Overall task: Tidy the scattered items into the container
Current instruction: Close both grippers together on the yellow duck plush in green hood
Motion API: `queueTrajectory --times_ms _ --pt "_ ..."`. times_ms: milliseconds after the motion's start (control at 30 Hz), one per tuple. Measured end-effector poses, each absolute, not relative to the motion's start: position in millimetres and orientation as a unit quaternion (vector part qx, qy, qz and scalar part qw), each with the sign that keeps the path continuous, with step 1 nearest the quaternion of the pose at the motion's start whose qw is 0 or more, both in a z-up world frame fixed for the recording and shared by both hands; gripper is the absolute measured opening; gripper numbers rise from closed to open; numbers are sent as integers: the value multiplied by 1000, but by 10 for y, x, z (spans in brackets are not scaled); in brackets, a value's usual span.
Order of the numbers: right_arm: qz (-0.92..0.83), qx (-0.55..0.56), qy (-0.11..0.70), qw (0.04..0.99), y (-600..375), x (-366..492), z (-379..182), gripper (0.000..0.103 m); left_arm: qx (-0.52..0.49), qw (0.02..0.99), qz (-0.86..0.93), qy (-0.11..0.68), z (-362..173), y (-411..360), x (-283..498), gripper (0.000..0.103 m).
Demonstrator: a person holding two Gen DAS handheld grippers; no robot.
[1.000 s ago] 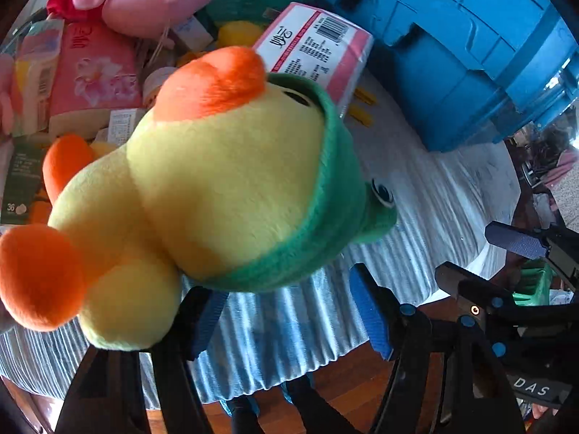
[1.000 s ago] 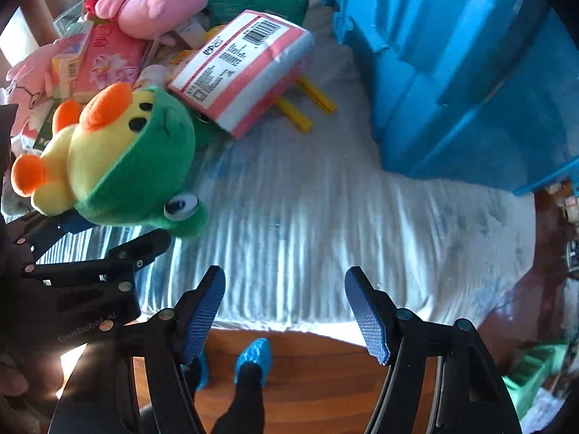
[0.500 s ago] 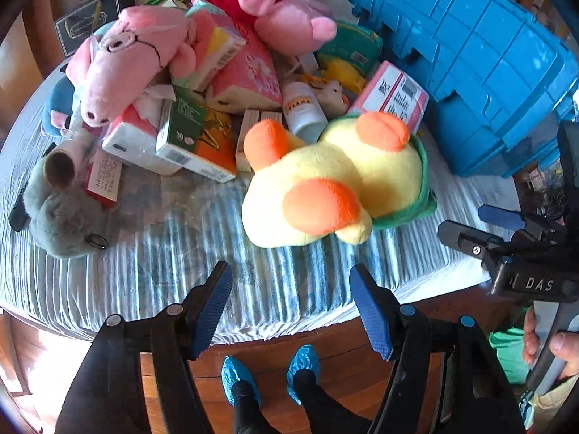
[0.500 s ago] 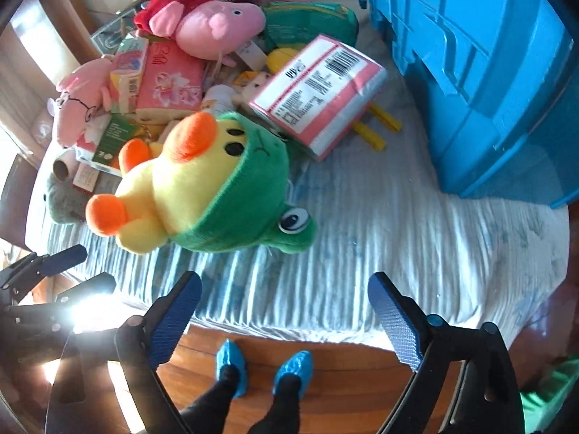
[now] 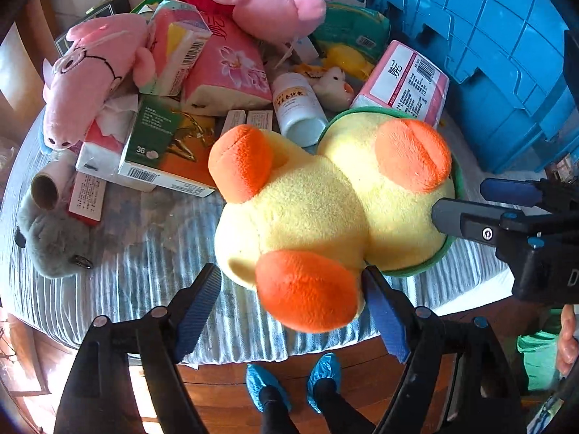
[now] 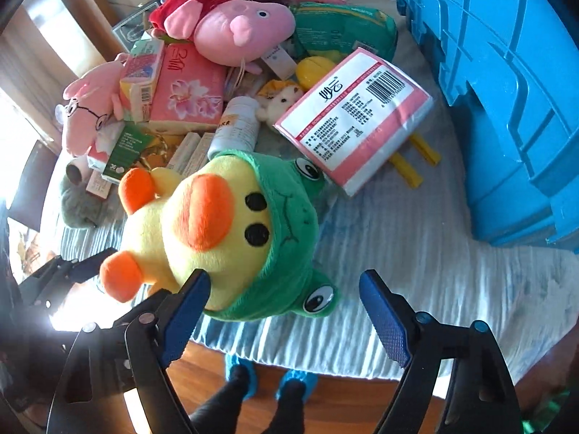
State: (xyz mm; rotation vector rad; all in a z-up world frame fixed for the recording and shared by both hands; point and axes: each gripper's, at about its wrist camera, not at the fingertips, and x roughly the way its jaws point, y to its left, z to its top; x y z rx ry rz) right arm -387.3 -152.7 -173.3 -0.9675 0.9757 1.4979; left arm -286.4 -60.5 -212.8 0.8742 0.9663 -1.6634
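At the centre of both wrist views lies the duck plush point(image 5: 325, 213), yellow with orange feet and beak and a green frog hood, resting on the striped cloth point(image 5: 152, 260) near the table's front edge, just below the heap of other goods. In the left wrist view its lower orange foot sits between the left gripper point(image 5: 293, 311) fingers; the right-hand pad appears to touch the plush, the left-hand pad stands clear, and the jaws are opening, so no clamp is on the toy. In the right wrist view the right gripper point(image 6: 286, 311) has its jaws apart and closing, with the hooded head over the left pad and the lower frog eye in the gap; the far pad is well clear, so no grip yet. Judgement: the duck lies loose so that one gripper can take a firmer hold, probably on the head or body. The blue crate point(image 6: 506, 90) fills the upper right of the frame, well apart from the duck across bare cloth; the toy is not yet in it. Behind the duck, toward upper left and centre: white bottle point(image 5: 296, 108), pink tissue pack point(image 6: 358, 119), pink pig plush point(image 6: 235, 25), green-and-orange box point(image 5: 163, 148). All wait outside the crate. The soft plush will compress under the pads.
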Motion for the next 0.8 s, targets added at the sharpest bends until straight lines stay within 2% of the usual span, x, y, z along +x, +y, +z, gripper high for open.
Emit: queueTrajectory --times_ms 100,200,233,400,500,533,600,667,800 --pt "634 -412 419 503 -1500 -3950 -1823 87 375 496 -683 383 -2195 -664 -2960 80" --pt "634 -420 424 491 -1463 -4035 -1955 94 388 506 -684 355 -2249 -710 -3018 81" --pt "632 -425 423 491 -1441 -4066 -2009 99 390 506 -683 354 -2276 -733 -3020 81" --pt "637 -410 428 493 -1338 -4099 -2142 102 374 501 -690 365 -2345 -804 -2940 82" --pt "643 -403 428 490 -1311 -4137 -2164 95 360 500 -693 375 -2374 -852 -2889 82" --pt "647 -404 422 490 -1324 -4173 -2145 89 355 500 -695 376 -2366 -850 -2875 78" --pt "654 -411 401 492 -1371 -4248 -2072 84 345 501 -700 373 -2317 -818 -2838 72" --pt "660 -411 392 493 -1409 -4284 -1999 82 336 498 -707 374 -2260 -784 -2794 68" --pt "673 -397 386 491 -1473 -4302 -1808 80 318 503 -719 360 -2043 -724 -2700 68"
